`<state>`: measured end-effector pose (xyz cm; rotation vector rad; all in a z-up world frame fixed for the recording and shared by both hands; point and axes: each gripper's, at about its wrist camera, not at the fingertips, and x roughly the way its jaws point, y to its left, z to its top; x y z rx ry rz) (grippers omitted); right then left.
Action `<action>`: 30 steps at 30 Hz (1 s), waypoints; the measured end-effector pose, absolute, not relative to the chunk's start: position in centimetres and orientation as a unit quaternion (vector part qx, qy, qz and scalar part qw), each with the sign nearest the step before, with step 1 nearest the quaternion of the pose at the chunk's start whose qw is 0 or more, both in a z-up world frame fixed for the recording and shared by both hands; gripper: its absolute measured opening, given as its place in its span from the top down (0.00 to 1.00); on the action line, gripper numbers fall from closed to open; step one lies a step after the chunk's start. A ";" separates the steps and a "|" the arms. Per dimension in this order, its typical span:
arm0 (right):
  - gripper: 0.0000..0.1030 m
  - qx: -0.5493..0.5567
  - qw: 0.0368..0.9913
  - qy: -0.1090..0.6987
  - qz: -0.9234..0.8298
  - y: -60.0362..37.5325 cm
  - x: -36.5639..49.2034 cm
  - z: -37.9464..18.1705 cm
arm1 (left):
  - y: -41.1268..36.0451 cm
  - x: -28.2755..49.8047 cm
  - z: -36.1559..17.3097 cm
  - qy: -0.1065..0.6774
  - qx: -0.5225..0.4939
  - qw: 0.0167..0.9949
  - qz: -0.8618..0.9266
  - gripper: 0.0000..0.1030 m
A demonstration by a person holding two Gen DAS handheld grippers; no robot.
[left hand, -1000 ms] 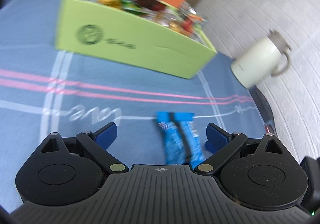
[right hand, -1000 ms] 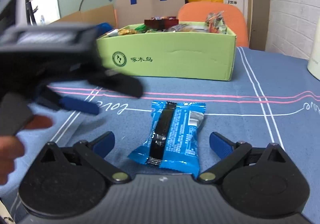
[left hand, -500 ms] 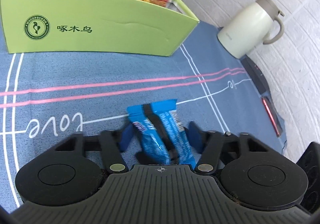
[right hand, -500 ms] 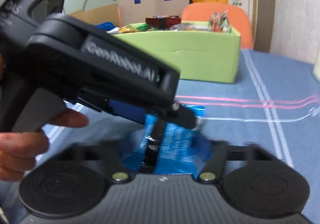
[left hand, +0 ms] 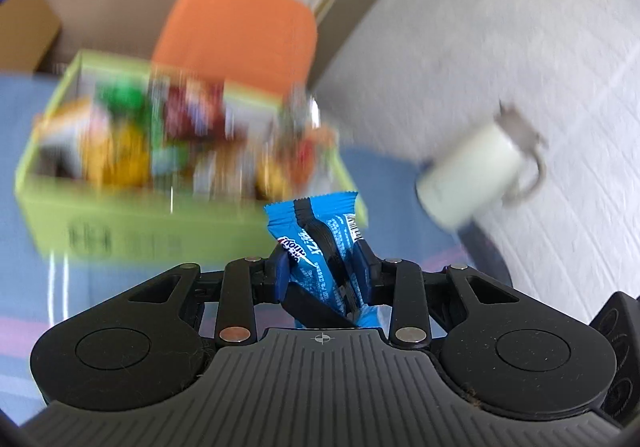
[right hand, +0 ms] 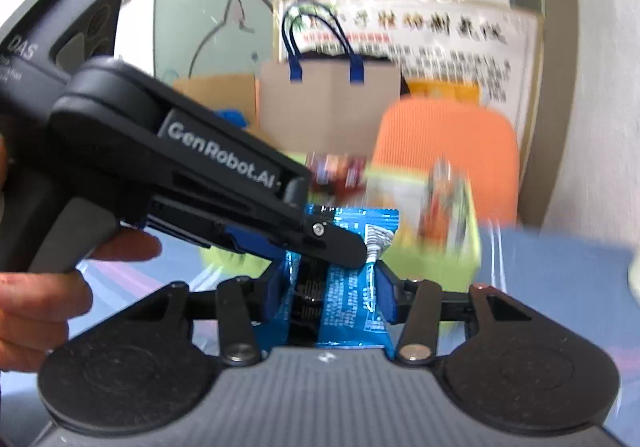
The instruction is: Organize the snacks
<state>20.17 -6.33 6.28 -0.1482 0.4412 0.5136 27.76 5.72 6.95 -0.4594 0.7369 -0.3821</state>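
Both jaws grip blue snack packets (left hand: 320, 247) over blue tablecloth (left hand: 24, 239) — green box (left hand: 132, 231), orange chair (left hand: 236, 31) beyond.

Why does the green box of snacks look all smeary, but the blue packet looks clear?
Left wrist view: the green box and white jug are streaked by motion blur, while the blue packet, pinched in the jaws, stays sharp because it travels with the camera. Right wrist view: the same, packet crisp, box and orange chair smeared.
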 end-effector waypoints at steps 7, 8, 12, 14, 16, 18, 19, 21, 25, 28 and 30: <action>0.51 -0.060 0.939 0.216 0.261 -5.6 32.1 7.6 | 6.6 39.0 8.1 0.361 -0.192 0.902 -0.138 0.90; 0.51 -0.050 0.938 0.224 0.260 -5.9 33.4 7.2 | 6.6 40.3 7.5 0.371 -0.188 0.900 -0.131 0.90; 0.45 -0.059 0.930 0.256 0.255 -5.4 36.5 4.7 | 6.2 43.3 4.3 0.391 -0.168 0.897 -0.118 0.85; 0.40 -0.079 0.930 0.255 0.253 -5.1 36.7 4.5 | 5.9 42.8 3.7 0.373 -0.149 0.908 -0.118 0.82; 0.31 -0.072 0.927 0.257 0.264 -5.1 36.8 4.6 | 5.4 42.2 3.9 0.360 -0.124 0.918 -0.107 0.60; 0.22 -0.073 0.924 0.258 0.271 -5.1 36.7 4.9 | 5.6 41.4 4.6 0.346 -0.118 0.924 -0.110 0.38; 0.16 -0.079 0.925 0.255 0.271 -4.9 36.6 5.1 | 5.9 40.8 5.3 0.336 -0.125 0.927 -0.112 0.36; 0.02 -0.079 0.931 0.241 0.262 -5.0 36.3 6.0 | 6.8 39.3 7.0 0.308 -0.139 0.934 -0.117 0.28; 0.01 -0.068 0.940 0.211 0.259 -6.6 35.6 7.9 | 8.3 35.1 10.9 0.251 -0.141 0.953 -0.095 0.20; 0.01 -0.061 0.950 0.187 0.244 -7.8 34.7 9.3 | 8.9 30.7 12.5 0.225 -0.142 0.962 -0.069 0.15; 0.01 -0.063 0.955 0.173 0.235 -8.3 33.5 10.1 | 9.2 27.7 12.6 0.218 -0.144 0.964 -0.053 0.12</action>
